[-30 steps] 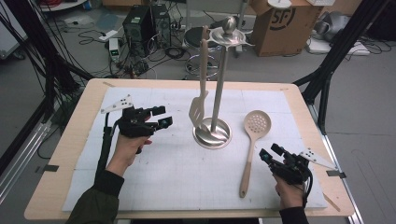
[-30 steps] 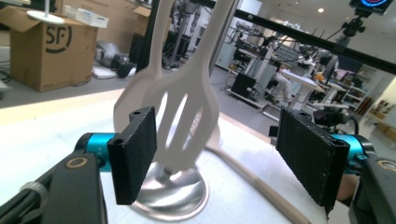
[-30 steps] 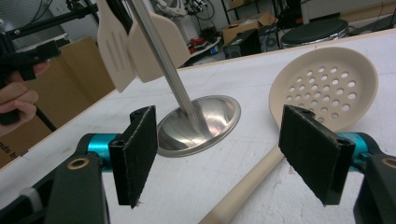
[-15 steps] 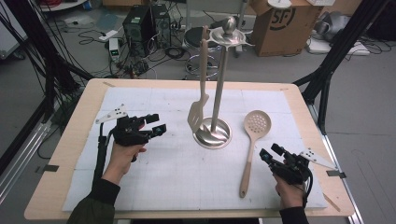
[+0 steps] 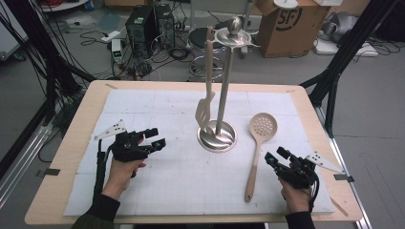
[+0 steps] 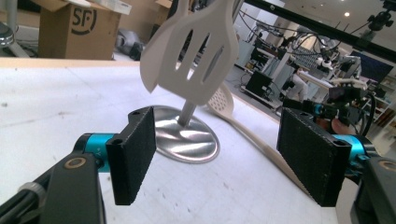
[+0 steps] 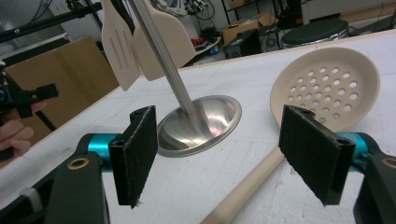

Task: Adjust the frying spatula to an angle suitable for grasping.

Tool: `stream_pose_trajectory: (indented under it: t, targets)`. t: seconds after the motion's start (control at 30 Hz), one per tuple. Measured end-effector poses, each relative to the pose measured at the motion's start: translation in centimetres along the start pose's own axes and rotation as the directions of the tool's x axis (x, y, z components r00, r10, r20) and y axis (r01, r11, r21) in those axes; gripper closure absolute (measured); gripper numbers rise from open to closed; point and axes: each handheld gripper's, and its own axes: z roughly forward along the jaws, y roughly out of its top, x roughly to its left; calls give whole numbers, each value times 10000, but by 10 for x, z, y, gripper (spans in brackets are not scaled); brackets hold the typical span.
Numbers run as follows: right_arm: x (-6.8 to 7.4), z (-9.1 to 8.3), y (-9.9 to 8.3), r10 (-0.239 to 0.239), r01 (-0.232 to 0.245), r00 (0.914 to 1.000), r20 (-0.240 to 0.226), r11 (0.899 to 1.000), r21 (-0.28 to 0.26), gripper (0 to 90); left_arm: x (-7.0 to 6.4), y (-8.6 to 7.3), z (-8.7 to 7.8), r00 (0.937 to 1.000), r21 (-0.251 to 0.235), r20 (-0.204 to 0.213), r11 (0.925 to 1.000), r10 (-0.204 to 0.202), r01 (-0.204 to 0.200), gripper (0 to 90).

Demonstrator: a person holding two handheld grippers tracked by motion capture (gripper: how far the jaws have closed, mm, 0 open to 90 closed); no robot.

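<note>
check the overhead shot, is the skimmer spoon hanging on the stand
No, the skimmer spoon lies flat on the table to the right of the stand, its handle near the right tool.

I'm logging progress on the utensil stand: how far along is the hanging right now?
Done: two spatulas already hang from the stand. In hand: nothing; the right claw is open beside the skimmer handle, and the left claw is open, apart from everything. Left: the skimmer lies flat on the table, so it likely has to be gripped, lifted and hooked on the stand.
</note>
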Motion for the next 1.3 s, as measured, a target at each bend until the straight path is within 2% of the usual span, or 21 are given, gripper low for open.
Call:
stream_pose_trajectory:
  t: [0.1,0.27,0.47,0.63,0.8,0.93,1.07,1.3]
  targets:
    - [0,0,0,25,-25,10000,-12,10000,29,281,-1,-7,-5,10000,75,-16,10000,-54,54,289]
    - [0,-1,0,15,-15,10000,19,10000,32,281,-4,-17,-17,9996,-178,-21,9995,-265,265,289]
    - [2,0,0,1,-1,10000,-9,10000,39,281,-3,-25,-24,9986,-205,-289,9988,-447,441,289]
    - [2,0,0,-29,29,10000,19,10000,35,281,-4,-33,-27,9970,83,-694,9994,-333,340,289]
    - [2,1,0,-67,67,10000,0,10000,46,281,-7,-39,-31,9960,199,-784,9988,-430,446,289]
    - [2,0,0,-66,66,10000,14,9999,77,281,-12,-45,-37,9937,236,-1044,9988,-399,426,289]
    - [3,1,0,-71,72,10000,-12,9999,89,281,-16,-46,-40,9867,357,-1620,9992,-114,174,289]
    - [4,2,-1,-146,146,9999,8,9999,81,281,-12,-48,-43,9868,427,-1606,9987,-200,272,289]
